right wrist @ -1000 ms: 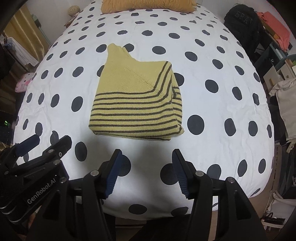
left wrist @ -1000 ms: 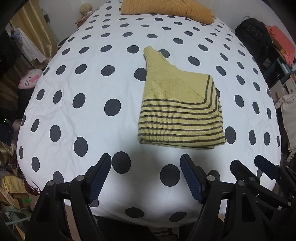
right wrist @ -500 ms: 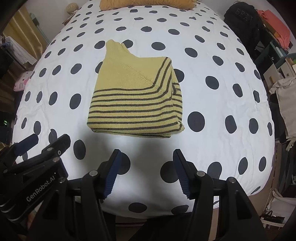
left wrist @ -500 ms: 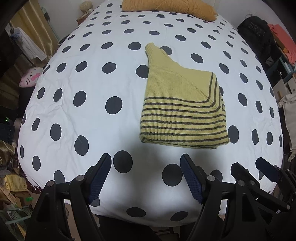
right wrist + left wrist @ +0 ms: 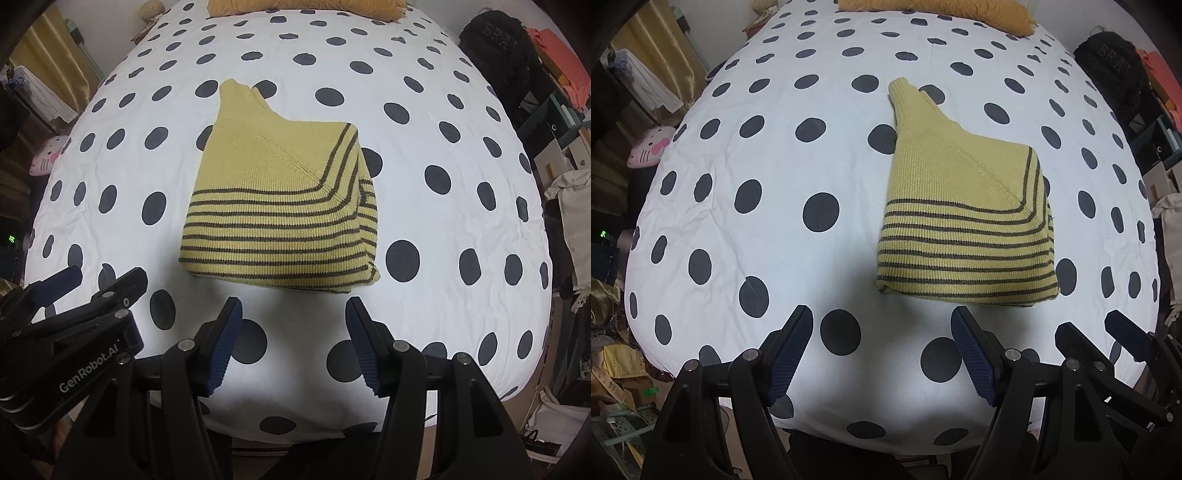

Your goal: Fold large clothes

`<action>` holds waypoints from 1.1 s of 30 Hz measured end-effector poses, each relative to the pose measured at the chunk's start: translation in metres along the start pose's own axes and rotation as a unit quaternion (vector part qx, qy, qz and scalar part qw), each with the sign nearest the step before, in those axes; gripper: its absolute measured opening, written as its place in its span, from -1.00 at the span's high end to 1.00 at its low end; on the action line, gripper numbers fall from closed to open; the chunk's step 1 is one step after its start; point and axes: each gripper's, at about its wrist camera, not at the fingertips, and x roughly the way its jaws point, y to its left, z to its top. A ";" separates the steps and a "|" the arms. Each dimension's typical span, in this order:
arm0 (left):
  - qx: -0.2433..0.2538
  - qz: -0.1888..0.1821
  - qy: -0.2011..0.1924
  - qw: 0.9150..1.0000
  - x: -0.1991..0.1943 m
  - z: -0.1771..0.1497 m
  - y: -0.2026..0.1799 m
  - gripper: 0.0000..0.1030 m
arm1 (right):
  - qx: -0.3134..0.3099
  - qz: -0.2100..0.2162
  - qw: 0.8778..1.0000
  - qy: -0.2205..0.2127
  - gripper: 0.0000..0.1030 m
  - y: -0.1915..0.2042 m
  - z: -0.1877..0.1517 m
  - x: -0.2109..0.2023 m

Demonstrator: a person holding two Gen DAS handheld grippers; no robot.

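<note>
Moved since a second ago: both views have crept in toward the sweater, which now fills more of each frame; the garment itself hasn't shifted on the bed.
Sweater: yellow knit with dark stripes (image 5: 964, 229), folded into a compact block, lying flat mid-bed on the polka-dot sheet (image 5: 768, 155); neck tab pokes out at the far corner.
Why it lies so: looks parked after its folds. Near edge is a thick doubled fold, stripes run parallel to it, right side shows stacked layers (image 5: 367, 206). My read: close to done, maybe one tidy-up or a final halving left.
Left gripper (image 5: 882, 354): released, jaws wide, nothing between them, only sheet below; sits just short of the sweater's near-left corner.
Right gripper (image 5: 293, 343): released too, narrower gap, empty; lined up on the middle of the near edge, not touching.
Pose: both point steeply down at the bed, side by side, close together, each visible in the other's view.
Clutter: mustard garment (image 5: 303, 7) at the head of the bed, well apart; pink plush (image 5: 648, 151) off the left side.
</note>
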 end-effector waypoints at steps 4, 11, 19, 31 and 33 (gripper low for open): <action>-0.002 0.003 0.004 1.000 0.002 -0.001 0.000 -0.51 | -0.002 0.000 1.000 0.004 -0.15 0.001 0.001 0.002; -0.003 0.001 0.012 1.000 0.007 0.000 0.000 -0.51 | -0.005 0.001 1.000 0.012 -0.15 0.003 0.001 0.006; -0.002 0.000 0.016 1.000 0.009 0.001 -0.003 -0.51 | -0.001 -0.001 1.000 0.019 -0.16 0.003 0.003 0.010; 0.001 -0.008 0.022 1.000 0.014 0.007 -0.009 -0.51 | 0.001 -0.013 1.000 0.023 -0.16 0.000 0.006 0.012; 0.000 -0.009 0.023 1.000 0.015 0.007 -0.009 -0.51 | 0.002 -0.014 1.000 0.025 -0.16 0.001 0.006 0.012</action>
